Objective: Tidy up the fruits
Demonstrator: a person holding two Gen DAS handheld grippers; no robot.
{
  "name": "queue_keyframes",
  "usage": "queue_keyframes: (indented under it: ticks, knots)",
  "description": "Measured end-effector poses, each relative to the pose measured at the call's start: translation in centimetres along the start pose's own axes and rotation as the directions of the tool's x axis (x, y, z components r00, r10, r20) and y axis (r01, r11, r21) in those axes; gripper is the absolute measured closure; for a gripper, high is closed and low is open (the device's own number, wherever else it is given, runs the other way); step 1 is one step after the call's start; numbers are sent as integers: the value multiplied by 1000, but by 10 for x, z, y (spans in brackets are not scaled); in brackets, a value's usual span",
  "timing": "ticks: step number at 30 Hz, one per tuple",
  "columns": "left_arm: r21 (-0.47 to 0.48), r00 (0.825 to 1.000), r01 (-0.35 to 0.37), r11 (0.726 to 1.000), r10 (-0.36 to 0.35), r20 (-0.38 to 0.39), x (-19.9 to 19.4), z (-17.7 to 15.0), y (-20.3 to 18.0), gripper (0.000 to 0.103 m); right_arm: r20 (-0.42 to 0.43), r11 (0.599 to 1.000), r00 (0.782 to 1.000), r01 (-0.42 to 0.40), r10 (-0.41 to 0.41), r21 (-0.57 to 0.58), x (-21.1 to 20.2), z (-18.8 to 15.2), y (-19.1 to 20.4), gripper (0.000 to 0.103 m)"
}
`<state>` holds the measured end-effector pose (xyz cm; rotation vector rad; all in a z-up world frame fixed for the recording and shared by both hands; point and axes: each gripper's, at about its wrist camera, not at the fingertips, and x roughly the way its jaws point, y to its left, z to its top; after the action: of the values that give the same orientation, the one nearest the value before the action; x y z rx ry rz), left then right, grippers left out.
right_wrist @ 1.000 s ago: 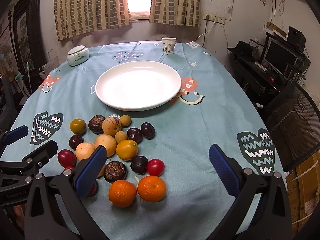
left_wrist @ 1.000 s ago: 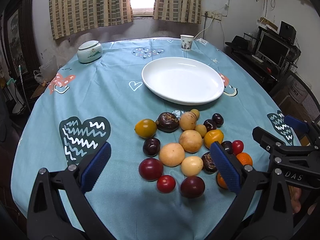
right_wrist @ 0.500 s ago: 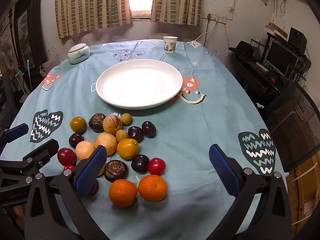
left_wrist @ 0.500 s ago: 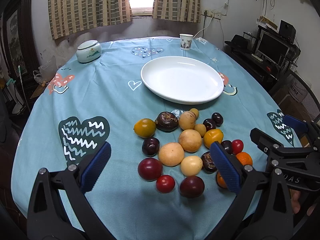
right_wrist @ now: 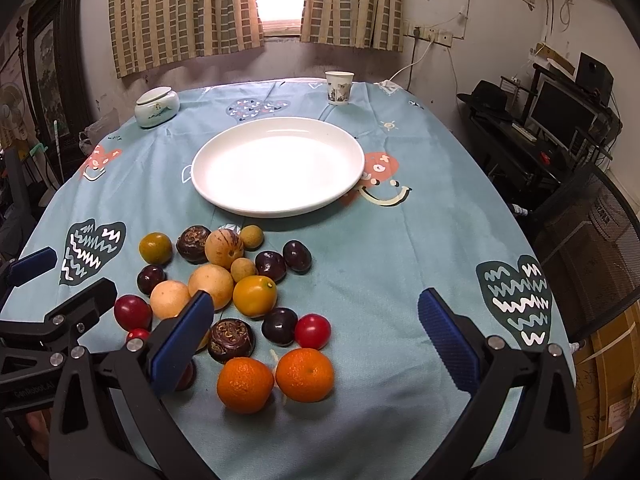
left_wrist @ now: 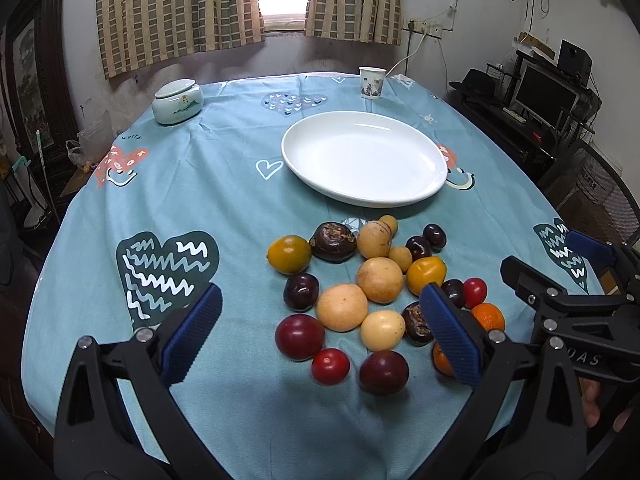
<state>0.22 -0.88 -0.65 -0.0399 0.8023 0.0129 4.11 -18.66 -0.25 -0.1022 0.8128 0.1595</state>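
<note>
A heap of several mixed fruits [left_wrist: 368, 288] lies on the blue tablecloth in front of a large empty white plate [left_wrist: 362, 162]; both also show in the right wrist view, the heap [right_wrist: 224, 280] and the plate [right_wrist: 278, 166]. Two oranges [right_wrist: 276, 378] lie nearest in the right wrist view. My left gripper [left_wrist: 320, 336] is open and empty, hovering above the near side of the heap. My right gripper [right_wrist: 312, 336] is open and empty, above the oranges and a red tomato [right_wrist: 313, 331]. Each gripper shows at the edge of the other's view.
A lidded ceramic jar [left_wrist: 178, 102] stands at the far left of the table and a paper cup [left_wrist: 372, 82] at the far edge. A desk with a monitor [right_wrist: 564, 110] and a mesh chair [right_wrist: 592, 236] stand to the right of the table.
Both grippers have drifted slightly forward over the fruits and stay open. The fruits and the plate have not moved.
</note>
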Motion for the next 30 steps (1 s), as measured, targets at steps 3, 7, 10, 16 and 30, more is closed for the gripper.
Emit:
queue_keyframes:
  ticks: [3, 7, 10, 16, 30]
  knots:
    - [-1, 1000, 0, 1000, 0, -2, 3, -1, 0, 2, -1, 1000, 1000, 0, 0, -1, 0, 0, 0, 1]
    - [-5, 1000, 5, 1000, -5, -9, 5, -6, 2, 2, -6, 1000, 1000, 5, -5, -3, 2, -1, 0, 1]
    - [-9, 1000, 7, 1000, -7, -12, 3, -5, 5, 2, -9, 1000, 1000, 3, -3, -13, 2, -1, 1, 1]
    - [-7, 1000, 6, 1000, -6, -13, 2, -5, 5, 2, -8, 1000, 1000, -7, 7, -24, 1, -2, 2, 1]
    - [-26, 998, -58, 998, 57, -36, 5, -17, 44, 2, -16, 998, 1000, 2, -3, -64, -3, -19, -32, 1]
